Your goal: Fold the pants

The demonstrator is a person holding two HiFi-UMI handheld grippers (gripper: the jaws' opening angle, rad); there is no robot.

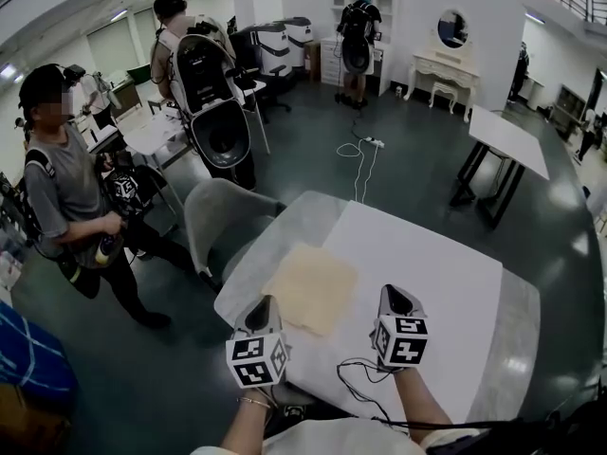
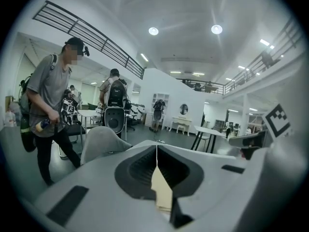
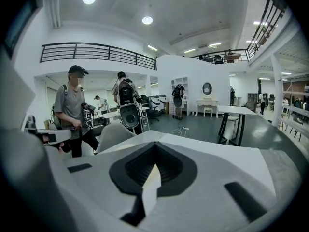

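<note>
table (image 1: 517, 335), grey, fills the lower middle of the head view; a white sheet (image 1: 427, 263) covers most of its top. grey chair (image 1: 220, 218) tucked at the far left corner.

pants (image 1: 313, 287): cream, lying flat as a squarish packet on the left part of the table, half on the sheet and half on bare grey. edges look fairly even; no leg trails loose.

left gripper (image 1: 265, 303): hovers just beside the packet's near-left corner, jaws clenched, tips meeting in a thin line. the cream sliver lower down in its own view reads as cloth seen through the gap, not pinched.

right gripper (image 1: 393, 292): over the white sheet, near the packet's right edge but apart from it, jaws clenched on nothing.

judgement: the fold is well along, perhaps one more to go. to do it well: open both jaws before coming down, take the two near corners low and at the same time, catch every layer, lift level, carry over to the far edge, lay flat, and let go only once the edges line up.
</note>
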